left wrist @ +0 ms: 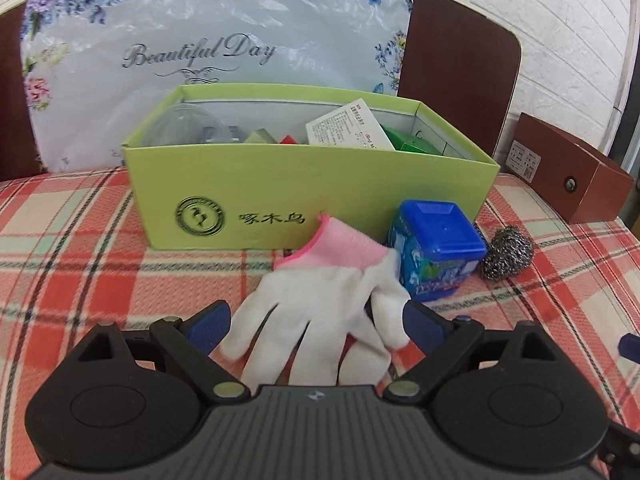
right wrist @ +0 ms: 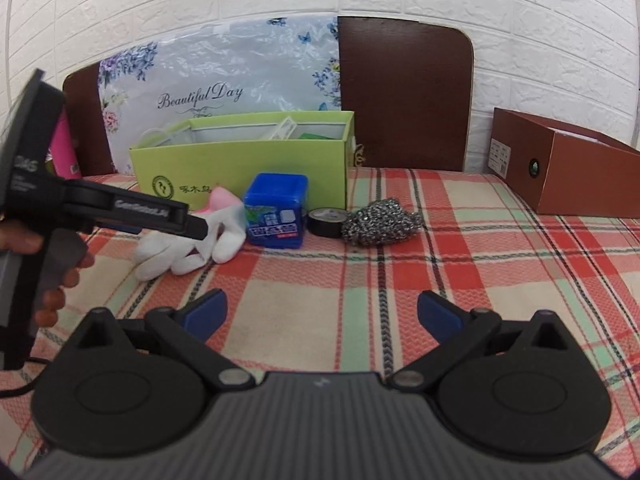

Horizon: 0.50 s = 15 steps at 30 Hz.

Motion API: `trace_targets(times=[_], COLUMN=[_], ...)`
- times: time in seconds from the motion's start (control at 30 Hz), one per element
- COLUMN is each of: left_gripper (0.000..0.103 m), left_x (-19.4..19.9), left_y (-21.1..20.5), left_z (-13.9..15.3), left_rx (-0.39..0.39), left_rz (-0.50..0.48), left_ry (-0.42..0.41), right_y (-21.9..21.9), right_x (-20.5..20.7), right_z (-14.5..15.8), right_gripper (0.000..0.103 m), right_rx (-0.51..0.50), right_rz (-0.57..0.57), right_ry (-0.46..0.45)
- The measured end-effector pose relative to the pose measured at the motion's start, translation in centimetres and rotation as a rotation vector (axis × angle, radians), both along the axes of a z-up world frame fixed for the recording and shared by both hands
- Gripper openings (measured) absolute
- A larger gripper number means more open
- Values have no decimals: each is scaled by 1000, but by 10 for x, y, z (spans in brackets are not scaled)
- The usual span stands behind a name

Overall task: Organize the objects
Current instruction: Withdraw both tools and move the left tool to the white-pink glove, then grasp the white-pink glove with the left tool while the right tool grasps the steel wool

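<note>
The left gripper (left wrist: 316,322) is spread wide around the white glove (left wrist: 320,312), fingers flanking it. The right gripper (right wrist: 322,312) hangs wide open, empty, above the plaid cloth (right wrist: 480,280).

Plaid tablecloth (right wrist: 460,248) carries green box (left wrist: 280,196), glove (left wrist: 320,304), blue tub (left wrist: 436,248), scourer (left wrist: 506,254), tape (right wrist: 325,222).

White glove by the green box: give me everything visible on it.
The glove is white knit fabric with a pink ribbed cuff. It lies flat and limp on the plaid tablecloth, cuff toward the green box, fingers spread toward the camera. Its thumb side rests against the blue-lidded container. The left gripper is open, its blue pads on either side of the fingers. From the right wrist view a second glove may lie under it; cannot tell.
</note>
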State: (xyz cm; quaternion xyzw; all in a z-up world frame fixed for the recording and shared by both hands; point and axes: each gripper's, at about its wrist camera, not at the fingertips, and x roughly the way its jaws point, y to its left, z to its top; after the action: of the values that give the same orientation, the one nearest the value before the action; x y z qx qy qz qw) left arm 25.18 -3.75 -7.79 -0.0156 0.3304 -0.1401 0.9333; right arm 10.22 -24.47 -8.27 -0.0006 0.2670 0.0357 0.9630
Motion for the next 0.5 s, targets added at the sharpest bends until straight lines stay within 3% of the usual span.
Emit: trace_targets(times=[0.03, 0.1, 0.13, 0.2, 0.3, 0.43, 0.5], left_gripper=[88, 41, 37, 12, 11, 11, 12], left_x=[6, 16, 16, 9, -14, -43, -48], left_y=[-2, -3, -2, 4, 22, 31, 34], left_z=[-1, -5, -4, -1, 7, 12, 11], left_rx=[2, 13, 27, 13, -78, -57, -67], left_rz=[-11, -41, -39, -58, -67, -61, -75], left_ry=[10, 65, 63, 70, 77, 55, 67], right_y=[-2, -6, -9, -14, -24, -31, -34], right_x=[4, 12, 18, 32, 66, 117, 138], right_z=[1, 2, 2, 1, -3, -16, -25], right_gripper=[103, 103, 103, 102, 99, 93, 83], right_rx=[-11, -30, -34, -37, -38, -23, -12], right_rz=[-7, -20, -29, -53, -104, -123, -133], right_ry=[-3, -6, -3, 5, 32, 66, 82])
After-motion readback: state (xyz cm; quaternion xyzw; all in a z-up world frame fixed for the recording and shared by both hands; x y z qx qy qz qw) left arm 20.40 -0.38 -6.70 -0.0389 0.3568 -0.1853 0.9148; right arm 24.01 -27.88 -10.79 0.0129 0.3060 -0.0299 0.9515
